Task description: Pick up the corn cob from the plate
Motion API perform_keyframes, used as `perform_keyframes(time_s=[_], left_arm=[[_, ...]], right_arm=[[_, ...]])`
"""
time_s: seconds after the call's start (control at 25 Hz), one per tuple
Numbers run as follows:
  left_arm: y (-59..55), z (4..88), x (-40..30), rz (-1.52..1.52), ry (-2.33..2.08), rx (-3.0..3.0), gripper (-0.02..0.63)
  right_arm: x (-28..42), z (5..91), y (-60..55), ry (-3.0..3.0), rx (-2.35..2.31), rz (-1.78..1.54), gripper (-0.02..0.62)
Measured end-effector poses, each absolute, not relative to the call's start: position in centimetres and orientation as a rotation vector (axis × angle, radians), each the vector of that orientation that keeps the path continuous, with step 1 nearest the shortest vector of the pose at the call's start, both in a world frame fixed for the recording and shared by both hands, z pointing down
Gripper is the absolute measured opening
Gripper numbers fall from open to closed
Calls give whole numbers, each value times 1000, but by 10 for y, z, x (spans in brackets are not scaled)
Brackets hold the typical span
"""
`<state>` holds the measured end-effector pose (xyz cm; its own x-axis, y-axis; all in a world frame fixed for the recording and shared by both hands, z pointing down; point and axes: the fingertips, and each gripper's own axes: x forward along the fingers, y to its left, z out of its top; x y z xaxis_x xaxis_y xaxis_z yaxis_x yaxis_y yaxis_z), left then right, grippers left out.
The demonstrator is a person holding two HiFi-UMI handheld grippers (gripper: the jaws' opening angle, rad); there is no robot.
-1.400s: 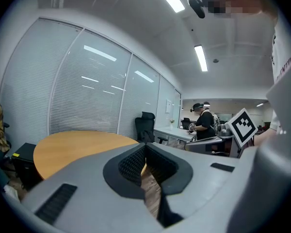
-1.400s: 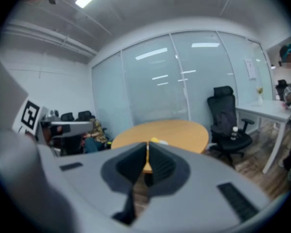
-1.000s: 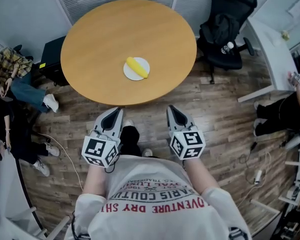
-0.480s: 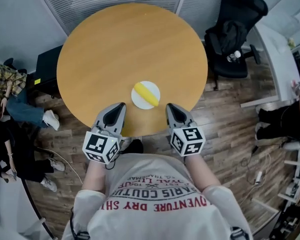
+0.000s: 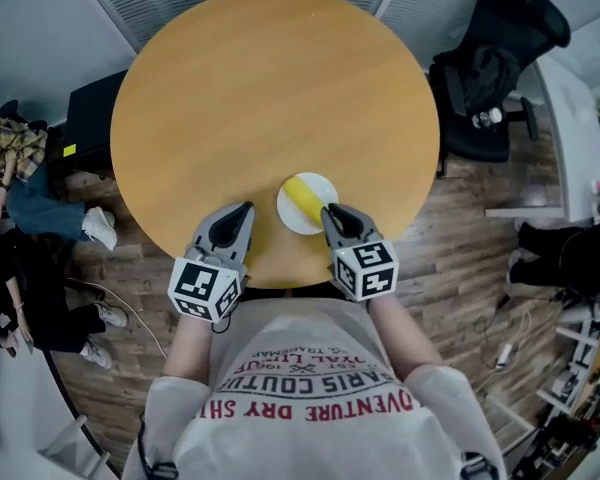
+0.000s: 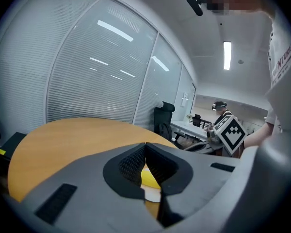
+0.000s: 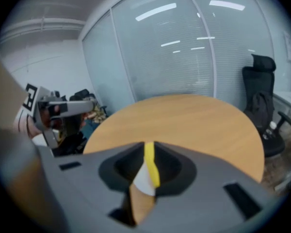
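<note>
- Holding a claw in each hand, the person stands at the near rim of the round table [image 5: 270, 98], with both forearms reaching out from a white printed shirt [image 5: 310, 408].
- Left claw [image 5: 242, 211]: clenched, its tips meeting with nothing between them. It hangs over the table's near edge.
- Right claw [image 5: 328, 211]: the jaws are all but together and have just eased apart by a crack. The pads press on nothing. Its tip tilts down over the near right rim of the plate [image 5: 292, 216].
- The plate is small and white. It sits between the two claw tips, closer to the right one.
- Corn [image 5: 304, 196]: yellow, lying on the plate just ahead and to the left of the right claw's tip, untouched. It shows as a yellow strip through that claw's thin slit. From the left claw it lies ahead and to the right, apart.
- Well off to the right, beyond the right claw, a black chair [image 5: 495, 68] stands on the wood floor [image 5: 460, 248].
</note>
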<state>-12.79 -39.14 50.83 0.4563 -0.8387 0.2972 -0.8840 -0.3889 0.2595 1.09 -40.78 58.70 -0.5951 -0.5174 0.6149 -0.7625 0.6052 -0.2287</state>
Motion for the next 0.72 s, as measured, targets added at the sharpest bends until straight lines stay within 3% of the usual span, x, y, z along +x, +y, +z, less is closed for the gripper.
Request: perform_keyframes(time_s=[0.08,0.24,0.72], left_arm=[[-392,518,-133,167,-1468,2298,34],[-392,537,-143,168,-1501,2215,34],[-380,575,-157,151,-1572,2057,34]], right_arm=[[1,608,-411,-2296,930,667,173],[-13,654,-416,-2189,776,659,238],[-32,727,-425,-1954,561,593,266]])
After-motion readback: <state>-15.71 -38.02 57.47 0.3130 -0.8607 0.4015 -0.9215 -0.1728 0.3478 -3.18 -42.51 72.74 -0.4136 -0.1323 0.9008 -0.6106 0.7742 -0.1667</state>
